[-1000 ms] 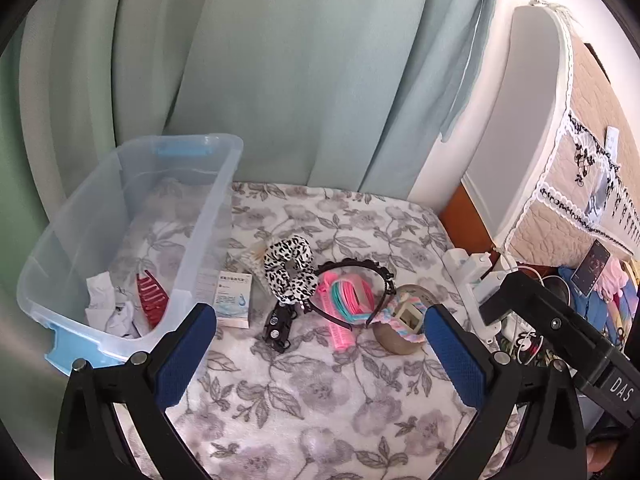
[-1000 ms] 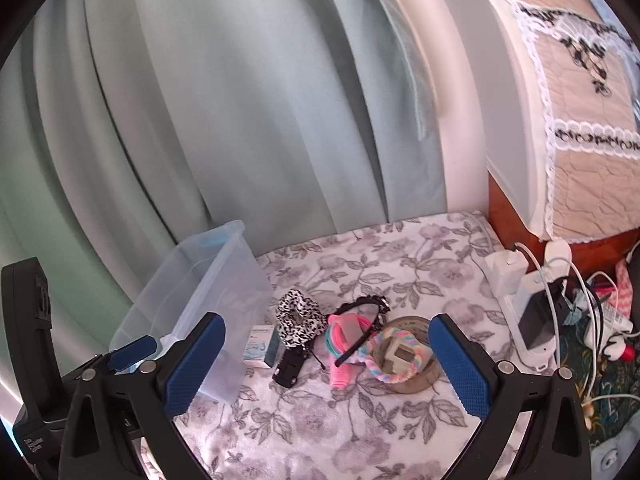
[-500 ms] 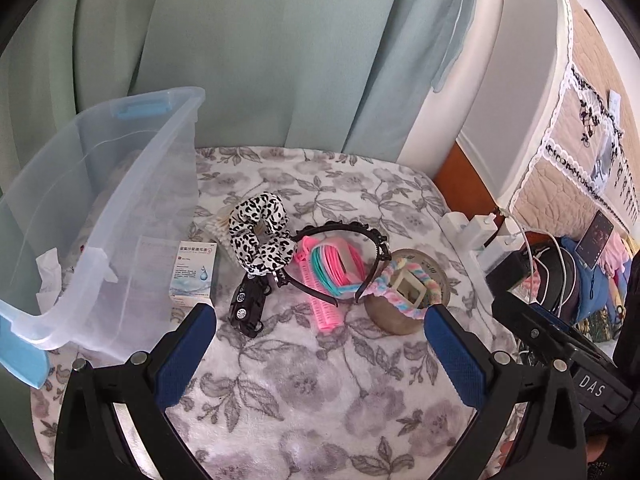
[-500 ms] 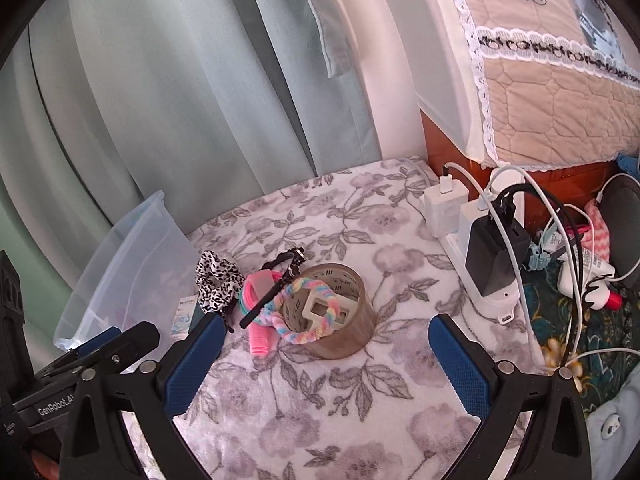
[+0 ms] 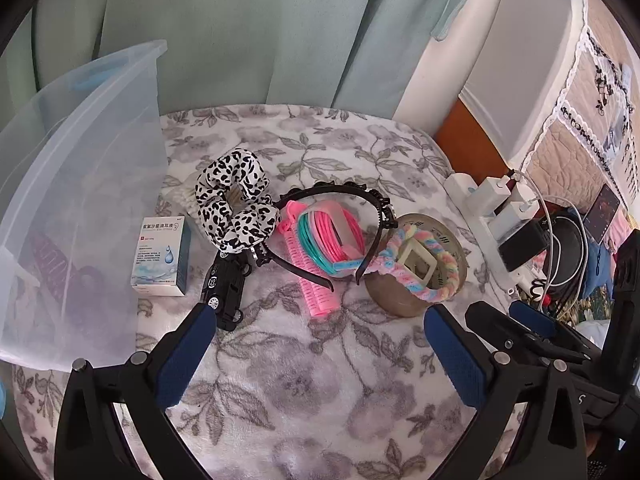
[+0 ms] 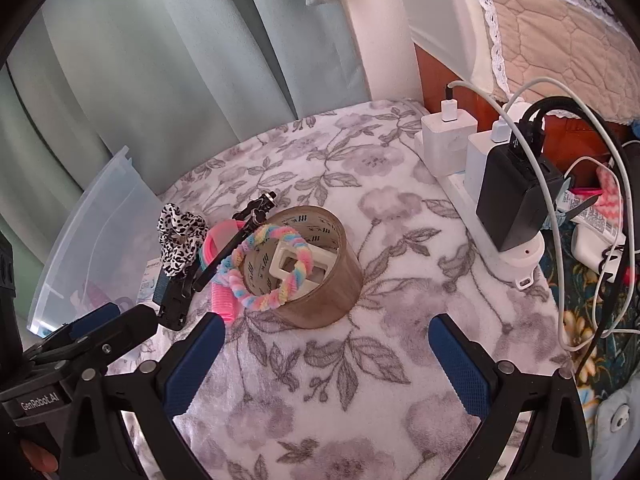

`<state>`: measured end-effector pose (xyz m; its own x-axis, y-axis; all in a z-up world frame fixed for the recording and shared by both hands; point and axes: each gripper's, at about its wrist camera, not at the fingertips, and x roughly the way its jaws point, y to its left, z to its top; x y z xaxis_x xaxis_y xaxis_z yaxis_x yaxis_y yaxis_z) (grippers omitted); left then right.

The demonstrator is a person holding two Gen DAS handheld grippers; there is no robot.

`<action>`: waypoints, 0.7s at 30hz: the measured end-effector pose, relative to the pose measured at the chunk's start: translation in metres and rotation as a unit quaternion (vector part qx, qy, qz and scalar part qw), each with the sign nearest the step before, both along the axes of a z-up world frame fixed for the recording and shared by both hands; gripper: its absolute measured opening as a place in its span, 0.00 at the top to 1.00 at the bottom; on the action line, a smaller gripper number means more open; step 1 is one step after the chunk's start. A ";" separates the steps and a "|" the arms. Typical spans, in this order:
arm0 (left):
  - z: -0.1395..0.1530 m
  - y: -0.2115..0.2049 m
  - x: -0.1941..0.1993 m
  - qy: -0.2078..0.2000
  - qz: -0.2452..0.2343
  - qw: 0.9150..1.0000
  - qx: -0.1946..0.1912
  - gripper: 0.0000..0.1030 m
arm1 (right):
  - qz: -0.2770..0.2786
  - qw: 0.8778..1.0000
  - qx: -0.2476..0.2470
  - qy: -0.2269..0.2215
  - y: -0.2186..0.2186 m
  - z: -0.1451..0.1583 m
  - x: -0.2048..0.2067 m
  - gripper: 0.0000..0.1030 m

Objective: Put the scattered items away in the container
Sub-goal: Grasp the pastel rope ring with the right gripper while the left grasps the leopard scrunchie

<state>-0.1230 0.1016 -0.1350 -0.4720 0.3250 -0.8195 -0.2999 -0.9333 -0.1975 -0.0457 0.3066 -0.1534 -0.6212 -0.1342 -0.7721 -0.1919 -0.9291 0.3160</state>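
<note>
Floral fleece blanket [image 5: 304, 364] over what looks like a bed, green curtains behind, and the clutter sits bunched mid-blanket beside the clear plastic bin [image 5: 80, 184] at the left edge.

Both claws are wide apart and holding nothing: left gripper [image 5: 320, 356] hangs just short of the toy car [image 5: 225, 292], right gripper [image 6: 324, 356] faces the tape roll [image 6: 320, 280].

Handling guesses:
- Tape roll is stiff and probably the heaviest piece. Pinch across its wall. A pastel scrunchie [image 6: 264, 268] and a white square clip [image 6: 298, 264] sit on top, so they may slide off.
- Leopard scrunchie [image 5: 236, 208] is soft and light, grab anywhere.
- Black headband [image 5: 352, 208] is springy and thin, and it arches over the pink roller [image 5: 316, 284] and the elastic bands, so it could drag them along.
- Eye-drop box [image 5: 162, 256] is light card right by the bin, easy to crush.
</note>
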 end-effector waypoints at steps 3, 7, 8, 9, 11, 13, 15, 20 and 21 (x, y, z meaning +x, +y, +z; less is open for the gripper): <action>-0.006 -0.006 -0.006 -0.001 0.024 1.000 -0.013 0.00 | -0.005 1.000 -0.015 -0.003 0.003 -0.005 -0.003 0.00; -0.008 -0.015 -0.014 0.004 0.045 0.999 -0.012 0.00 | 0.000 1.000 -0.019 -0.005 0.002 -0.008 -0.009 0.00; -0.006 -0.018 -0.016 0.009 0.052 0.999 -0.012 0.00 | -0.002 1.000 -0.019 -0.007 0.001 -0.009 -0.010 0.00; -0.005 -0.019 -0.018 0.015 0.058 0.998 -0.014 0.01 | -0.004 1.000 -0.021 -0.008 0.001 -0.009 -0.010 0.00; -0.002 -0.020 -0.023 0.023 0.061 0.998 -0.019 0.06 | -0.007 1.000 -0.021 -0.001 0.002 -0.008 -0.011 0.00; -0.002 -0.019 -0.031 0.025 0.065 0.997 -0.027 0.09 | -0.008 1.000 -0.021 0.005 0.002 -0.005 -0.011 0.03; -0.003 -0.019 -0.038 0.025 0.068 0.997 -0.032 0.09 | -0.009 1.000 -0.026 0.011 0.003 -0.002 -0.012 0.05; -0.009 -0.017 -0.055 0.021 0.081 0.996 -0.042 0.10 | -0.004 0.999 -0.030 0.018 0.002 0.004 -0.016 0.21; -0.010 -0.017 -0.058 0.020 0.083 0.995 -0.042 0.10 | -0.003 0.999 -0.031 0.019 0.002 0.004 -0.017 0.22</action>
